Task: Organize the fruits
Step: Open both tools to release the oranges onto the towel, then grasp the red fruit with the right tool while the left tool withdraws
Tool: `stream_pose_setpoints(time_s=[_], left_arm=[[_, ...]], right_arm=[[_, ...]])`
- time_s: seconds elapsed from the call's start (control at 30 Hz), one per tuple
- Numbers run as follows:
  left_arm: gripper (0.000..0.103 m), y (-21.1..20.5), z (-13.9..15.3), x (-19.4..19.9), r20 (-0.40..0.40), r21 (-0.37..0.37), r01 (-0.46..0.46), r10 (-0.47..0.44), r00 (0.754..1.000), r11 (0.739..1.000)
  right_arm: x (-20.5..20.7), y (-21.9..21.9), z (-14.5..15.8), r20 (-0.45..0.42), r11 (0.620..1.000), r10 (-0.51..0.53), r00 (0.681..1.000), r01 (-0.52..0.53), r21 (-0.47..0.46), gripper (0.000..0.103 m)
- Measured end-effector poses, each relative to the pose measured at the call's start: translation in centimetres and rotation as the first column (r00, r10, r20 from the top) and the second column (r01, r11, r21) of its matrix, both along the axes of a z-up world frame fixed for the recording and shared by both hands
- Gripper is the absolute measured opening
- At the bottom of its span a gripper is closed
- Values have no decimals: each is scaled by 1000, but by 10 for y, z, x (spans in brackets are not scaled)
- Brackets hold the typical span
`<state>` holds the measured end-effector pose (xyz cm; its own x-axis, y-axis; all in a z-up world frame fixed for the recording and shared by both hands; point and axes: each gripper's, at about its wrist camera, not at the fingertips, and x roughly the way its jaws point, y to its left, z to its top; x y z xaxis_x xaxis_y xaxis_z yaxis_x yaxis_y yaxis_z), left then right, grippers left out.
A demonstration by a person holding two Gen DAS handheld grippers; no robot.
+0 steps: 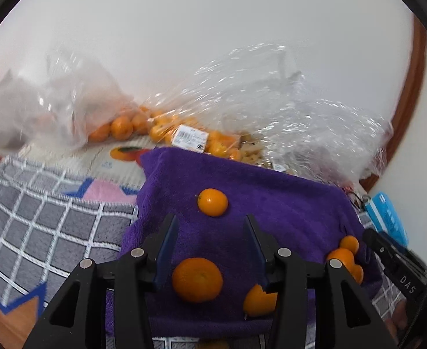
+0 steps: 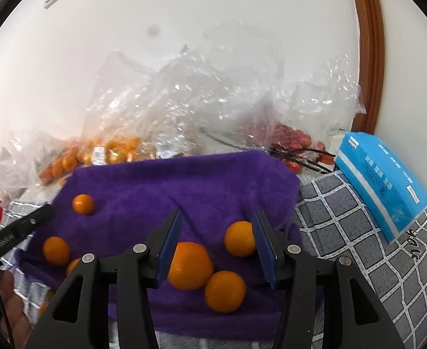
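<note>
**Little Oranges Rest on a Soft Purple Towel**

The left gripper point(image 1: 210, 244) has its fingers partly apart and holds nothing. A round orange point(image 1: 197, 279) lies on the cloth below the gap, and no pad presses on it. Another small orange point(image 1: 212, 206) sits at about 12 o'clock from that gripper, a little way off.

The right gripper point(image 2: 216, 240) is partly open too, and empty. A big orange point(image 2: 190, 265) lies just by its left pad. One more orange point(image 2: 239, 239) sits at 3 o'clock from that, against the right pad.

The purple towel point(image 1: 286, 203) is thick and fuzzy. I think the fruit is put there so the smooth, round balls do not roll away.

At 12 o'clock, past the towel, shiny crinkly plastic bags point(image 1: 257, 93) hold many more oranges point(image 1: 122, 128). A blue packet point(image 2: 382, 186) lies on the grey checked blanket point(image 2: 359, 232) at 2 o'clock.
</note>
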<state>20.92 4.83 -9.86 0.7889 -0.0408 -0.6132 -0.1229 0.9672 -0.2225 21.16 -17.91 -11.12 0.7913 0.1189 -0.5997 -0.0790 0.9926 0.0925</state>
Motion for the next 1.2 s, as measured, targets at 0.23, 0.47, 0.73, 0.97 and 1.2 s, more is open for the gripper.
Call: stream_pose_setpoints(time_s=[0.23, 0.47, 0.73, 0.97, 1.2], left_arm=[[47, -7, 13, -30, -14, 18, 21, -21, 1000, 1000], [47, 4, 0, -73, -57, 38, 38, -36, 998, 999], [49, 41, -25, -102, -130, 15, 23, -21, 991, 1000], [49, 52, -48, -106, -175, -29, 10, -15, 985, 1000], [50, 53, -49, -110, -165, -52, -1, -7, 986, 999]], right_arm=[[-35, 1, 16, -2, 1000, -11, 1000, 11, 20, 52], [-66, 12, 7, -73, 1000, 3, 997, -2, 18, 52], [-96, 41, -20, -153, 996, 86, 985, -85, 13, 52], [-111, 62, -35, -176, 990, 140, 974, -136, 32, 47], [-113, 74, -46, -219, 987, 163, 962, -159, 33, 44]])
